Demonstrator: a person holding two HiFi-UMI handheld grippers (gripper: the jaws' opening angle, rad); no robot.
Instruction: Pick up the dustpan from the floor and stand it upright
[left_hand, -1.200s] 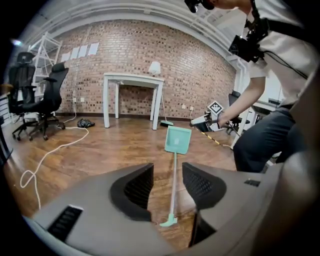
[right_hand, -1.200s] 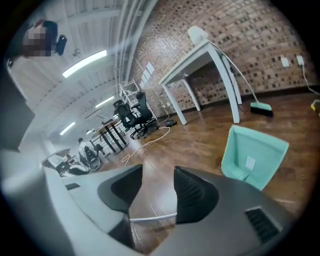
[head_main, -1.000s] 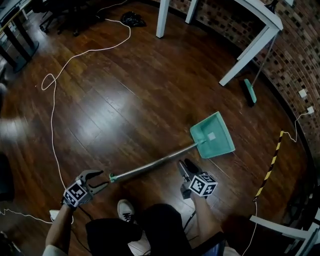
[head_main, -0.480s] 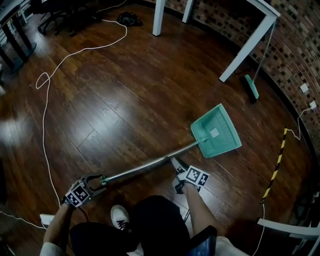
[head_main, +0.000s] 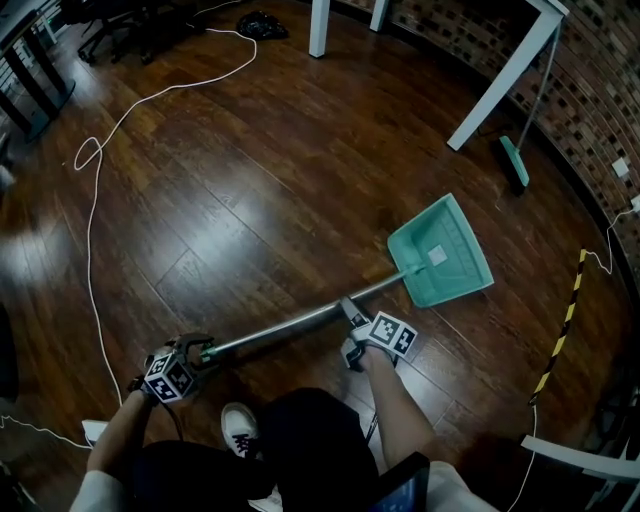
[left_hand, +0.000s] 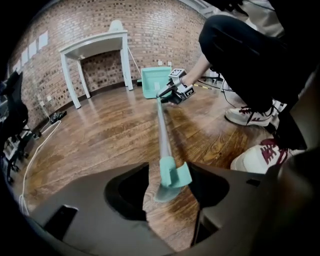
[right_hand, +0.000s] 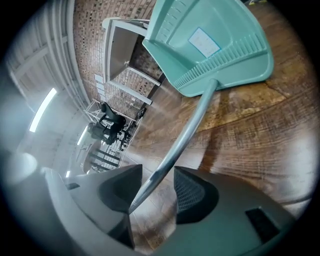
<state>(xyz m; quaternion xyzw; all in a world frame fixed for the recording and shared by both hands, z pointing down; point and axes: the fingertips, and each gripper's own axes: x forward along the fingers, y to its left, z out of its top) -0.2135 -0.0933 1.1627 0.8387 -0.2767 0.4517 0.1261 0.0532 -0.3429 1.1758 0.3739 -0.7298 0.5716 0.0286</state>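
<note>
— Handle cap (left_hand: 172, 176) sits between the wide-spread jaws of the left gripper (left_hand: 170, 171), and nothing pinches it.
— The right gripper (right_hand: 157, 172) straddles the metal shaft (right_hand: 192, 122), jaws apart, no squeeze either.
— Farther out, the dustpan (head_main: 440, 250) lies flat on the wooden floor (head_main: 250, 180).
— So no lift yet. Gripping, raising and standing it upright all look to be left.

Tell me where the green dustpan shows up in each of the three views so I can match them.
Head view: dustpan right of centre, its handle running toward the lower left.
Left gripper view: dustpan small, upper centre, at the handle's far end.
Right gripper view: dustpan large, across the top right, handle coming down toward bottom centre.
Shared landmark: the white table beyond the dustpan.
</note>
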